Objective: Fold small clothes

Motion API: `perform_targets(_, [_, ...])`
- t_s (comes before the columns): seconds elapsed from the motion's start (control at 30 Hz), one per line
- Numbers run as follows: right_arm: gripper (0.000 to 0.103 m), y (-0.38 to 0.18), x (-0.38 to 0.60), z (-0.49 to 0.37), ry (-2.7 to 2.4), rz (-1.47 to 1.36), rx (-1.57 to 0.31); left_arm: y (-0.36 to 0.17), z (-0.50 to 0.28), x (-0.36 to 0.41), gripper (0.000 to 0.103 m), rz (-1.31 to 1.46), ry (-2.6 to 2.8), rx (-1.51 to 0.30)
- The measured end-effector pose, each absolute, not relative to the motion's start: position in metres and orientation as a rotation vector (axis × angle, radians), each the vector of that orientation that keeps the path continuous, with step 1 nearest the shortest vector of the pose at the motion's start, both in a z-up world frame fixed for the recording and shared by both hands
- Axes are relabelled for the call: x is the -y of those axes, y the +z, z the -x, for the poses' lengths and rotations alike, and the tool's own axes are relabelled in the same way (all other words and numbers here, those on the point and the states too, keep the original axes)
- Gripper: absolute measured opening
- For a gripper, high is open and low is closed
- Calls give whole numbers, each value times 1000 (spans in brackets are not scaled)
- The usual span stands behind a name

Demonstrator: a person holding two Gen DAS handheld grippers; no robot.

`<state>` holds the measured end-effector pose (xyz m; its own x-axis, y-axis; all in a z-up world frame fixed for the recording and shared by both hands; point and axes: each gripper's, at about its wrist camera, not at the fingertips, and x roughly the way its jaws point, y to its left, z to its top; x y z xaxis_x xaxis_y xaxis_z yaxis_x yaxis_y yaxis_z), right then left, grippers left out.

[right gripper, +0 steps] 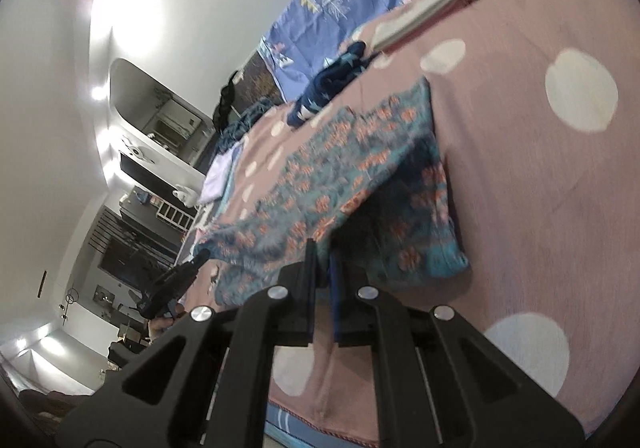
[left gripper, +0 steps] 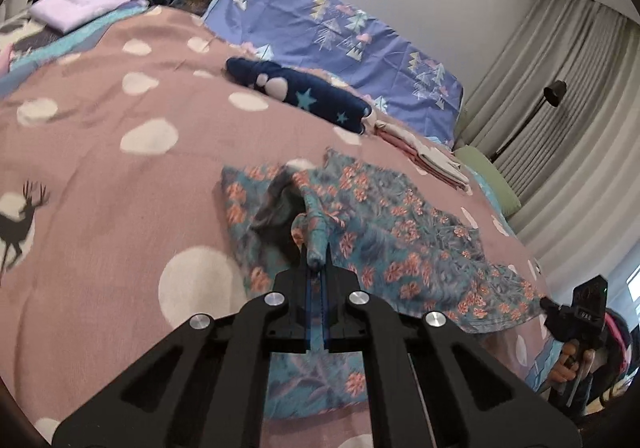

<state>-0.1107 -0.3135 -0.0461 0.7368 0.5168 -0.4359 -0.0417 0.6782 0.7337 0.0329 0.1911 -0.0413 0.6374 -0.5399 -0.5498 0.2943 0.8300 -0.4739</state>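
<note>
- The left claw [left gripper: 318, 260] is closed on a bunched fold of the floral garment [left gripper: 400, 232], and the pinched cloth rises in a ridge from between its fingers.
- The floral garment, teal with orange flowers, lies spread on the pink blanket [left gripper: 120, 208] that covers the bed, near the bed's edge; part of it is lifted off the blanket.
- In the right wrist view, the right claw [right gripper: 323, 252] sits at the lifted edge of the floral garment [right gripper: 340, 176], with its jaws a narrow gap apart. I cannot tell whether cloth is caught between them.
- That edge hangs above the blanket [right gripper: 520, 188] and throws a dark shadow on the part of the garment below it.
- A navy cloth with stars [left gripper: 304, 92] lies farther up the bed, apart from the floral garment.
- Just beside the navy cloth sits a folded pink and white pile [left gripper: 424, 156].
- A folded lilac piece [left gripper: 76, 6] rests at the far corner of the bed.
- A blue patterned quilt [left gripper: 340, 44] lies along the wall side.
- In the left wrist view, the right claw [left gripper: 576, 312] shows past the bed's edge, held in a hand [left gripper: 572, 368].
</note>
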Motion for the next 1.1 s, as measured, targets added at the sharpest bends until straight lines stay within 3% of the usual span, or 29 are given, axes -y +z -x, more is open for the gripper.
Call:
perform_targets(0.27, [6,-16,334,78,347,-779,-605,-9,-50,-181,2,366,-514,-678])
perform_targets(0.47, [6,6,358,-3,276,-802,-569,19,-111,-158,2,310,-383,-608])
perform_targets(0.57, [13,-12,371,-54,118,-779,-634,6,-145,-152,3,296,-330,-641])
perform_targets(0.6, [15,-24,377,-69,81,-788,-673,-2,-156,-150,4,283,-300,-667])
perform_targets(0.67, [15,-44,383,-84,76,-805,-728,-15,-164,-153,23,274,-265,-709])
perform_targets(0.73, [15,-53,384,-87,106,-757,-740,-27,-164,-161,33,265,-280,-722])
perform_targets(0.83, [21,-65,387,-98,112,-677,-783,-40,-169,-164,35,234,-298,-756])
perform_targets(0.97, [43,-79,387,-116,144,-650,-835,-60,-188,-158,44,230,-358,-852])
perform_targets(1.1, [46,-85,379,-139,157,-573,-864,-80,-204,-139,44,192,-421,-938])
